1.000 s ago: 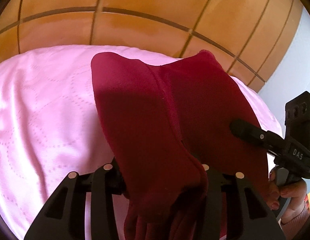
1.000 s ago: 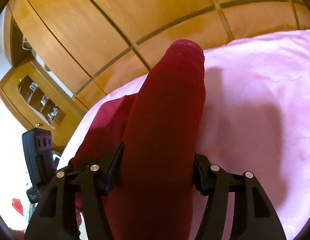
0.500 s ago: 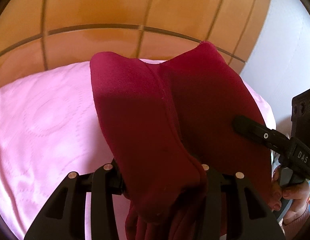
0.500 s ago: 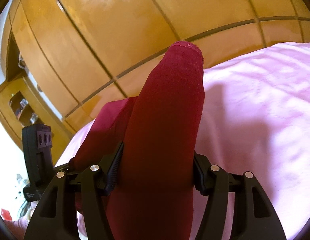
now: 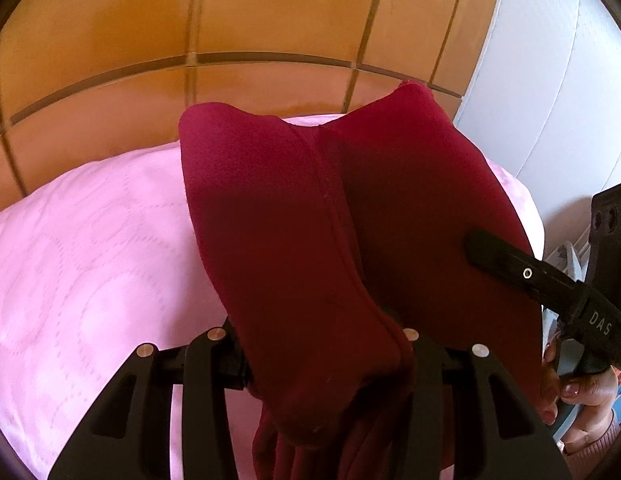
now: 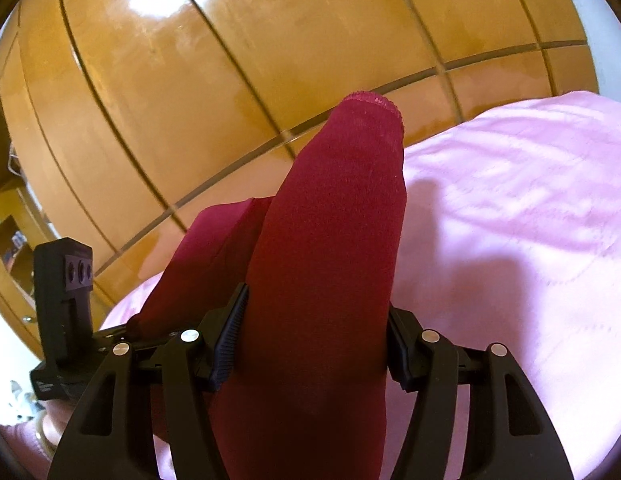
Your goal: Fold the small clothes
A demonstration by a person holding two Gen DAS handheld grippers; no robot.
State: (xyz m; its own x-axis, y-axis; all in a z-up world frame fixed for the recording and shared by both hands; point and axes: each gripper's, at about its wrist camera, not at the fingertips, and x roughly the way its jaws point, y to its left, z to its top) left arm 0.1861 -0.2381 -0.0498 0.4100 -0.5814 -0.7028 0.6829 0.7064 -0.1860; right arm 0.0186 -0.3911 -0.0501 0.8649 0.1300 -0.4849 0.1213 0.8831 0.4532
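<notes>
left claw (image 5: 318, 344): raised above pink quilted bed (image 5: 90, 272), pinching dark red garment (image 5: 294, 240) | right claw (image 6: 314, 344): raised, clamped on same soft knit cloth, hemmed end draping forward | glossy wooden panels (image 6: 230, 80) beyond

Over the last second I have raised both tools and tipped them upward. In the left wrist view the wooden panelling (image 5: 270, 20) now fills more of the upper frame, the pink bedspread (image 5: 90, 260) has dropped lower, and a white wall (image 5: 550, 80) has come in at the right. In the right wrist view the panelling takes most of the frame; the shelf unit (image 6: 10, 240) has slid to the left edge and the bedspread has retreated rightward.
</notes>
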